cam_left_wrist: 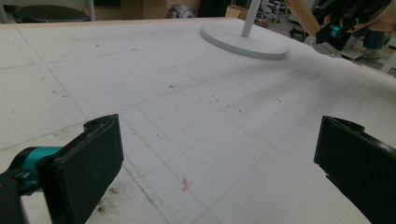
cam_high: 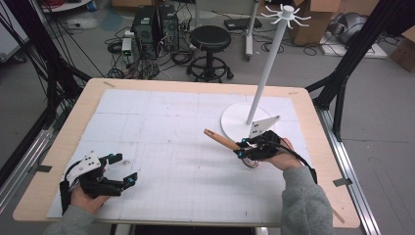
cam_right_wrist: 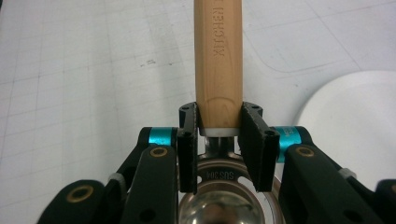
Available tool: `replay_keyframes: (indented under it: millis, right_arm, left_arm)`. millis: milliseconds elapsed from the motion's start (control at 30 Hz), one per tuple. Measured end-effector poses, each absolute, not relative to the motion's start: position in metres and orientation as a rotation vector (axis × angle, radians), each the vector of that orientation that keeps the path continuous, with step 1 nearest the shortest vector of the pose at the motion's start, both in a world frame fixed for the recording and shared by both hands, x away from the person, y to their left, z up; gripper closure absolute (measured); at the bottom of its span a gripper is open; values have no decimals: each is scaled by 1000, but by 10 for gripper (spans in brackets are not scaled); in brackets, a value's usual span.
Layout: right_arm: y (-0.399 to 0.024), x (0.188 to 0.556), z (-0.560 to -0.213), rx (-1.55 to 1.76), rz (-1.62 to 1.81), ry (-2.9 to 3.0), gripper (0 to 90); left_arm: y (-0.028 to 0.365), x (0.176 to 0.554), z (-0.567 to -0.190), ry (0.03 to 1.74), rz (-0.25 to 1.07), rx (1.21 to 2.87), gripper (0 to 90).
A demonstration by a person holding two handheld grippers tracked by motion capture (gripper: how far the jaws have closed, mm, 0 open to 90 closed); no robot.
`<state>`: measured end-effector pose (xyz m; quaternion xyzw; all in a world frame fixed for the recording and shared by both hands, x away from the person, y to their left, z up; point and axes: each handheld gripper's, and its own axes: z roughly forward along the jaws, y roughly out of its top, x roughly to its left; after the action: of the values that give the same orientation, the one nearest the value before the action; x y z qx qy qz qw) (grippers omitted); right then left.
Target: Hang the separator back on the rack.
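A wooden-handled steel strainer (cam_right_wrist: 218, 70) is clamped at the handle's base by the right tool (cam_high: 243, 147), at four o'clock on the surface (cam_high: 161, 127). It is judged stiff, light, bowl-heavy. The left tool (cam_high: 121, 170) is held released.

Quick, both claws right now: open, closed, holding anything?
Left claw: open, holding nothing, low over the white mat.
Right claw: closed on the wooden handle of a metal utensil.
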<state>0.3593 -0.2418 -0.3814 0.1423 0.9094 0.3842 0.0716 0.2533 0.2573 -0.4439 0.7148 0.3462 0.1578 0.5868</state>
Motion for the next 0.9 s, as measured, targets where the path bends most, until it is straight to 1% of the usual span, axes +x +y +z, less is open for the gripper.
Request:
replay_keyframes:
  millis: [900]
  right_arm:
    - [-292, 344, -357, 609, 1406, 2436, 697]
  left_arm:
    - [256, 254, -444, 804, 362, 1671, 18]
